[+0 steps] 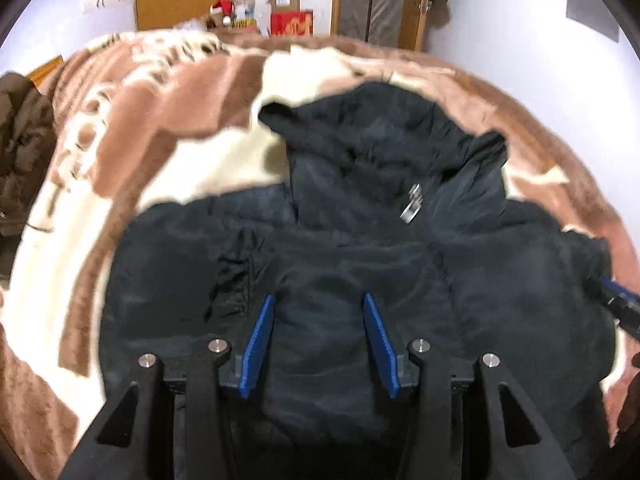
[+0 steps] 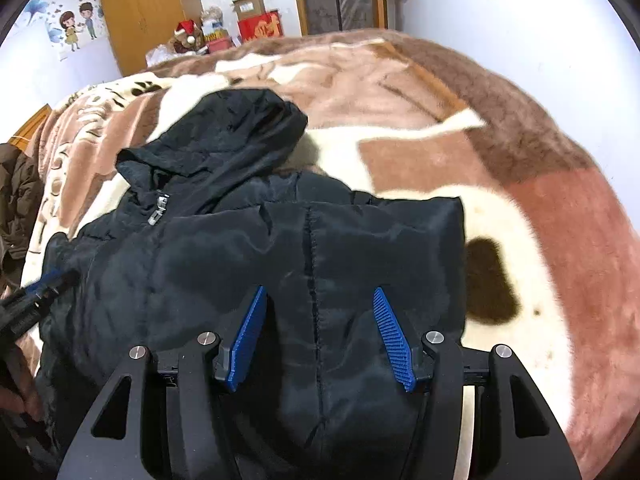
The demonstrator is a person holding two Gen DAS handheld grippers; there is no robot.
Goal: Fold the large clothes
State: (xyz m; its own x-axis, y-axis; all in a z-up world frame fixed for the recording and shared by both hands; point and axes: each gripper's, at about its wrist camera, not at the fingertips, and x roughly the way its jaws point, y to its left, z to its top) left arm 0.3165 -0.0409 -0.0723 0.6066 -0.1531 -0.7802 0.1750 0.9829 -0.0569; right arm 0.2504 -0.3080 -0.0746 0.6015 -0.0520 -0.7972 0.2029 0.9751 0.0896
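On bed: black hooded jacket [image 1: 360,264] lies on brown/cream blanket [image 2: 460,152], hood [image 2: 232,128] toward far wall.
Done: sides look folded in over front; zipper pull [image 1: 412,202] showing.
Left: prob. hood + crosswise fold.
L gripper [image 1: 319,340]: fingers apart, holding nothing, over jacket.
R gripper [image 2: 320,336]: same.

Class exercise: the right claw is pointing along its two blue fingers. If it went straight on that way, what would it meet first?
The right claw, jaws open and empty, points over the black hooded jacket. Straight on, it would probably meet the jacket's body near its stitched seam, before the plush blanket beyond. Depth is unclear.
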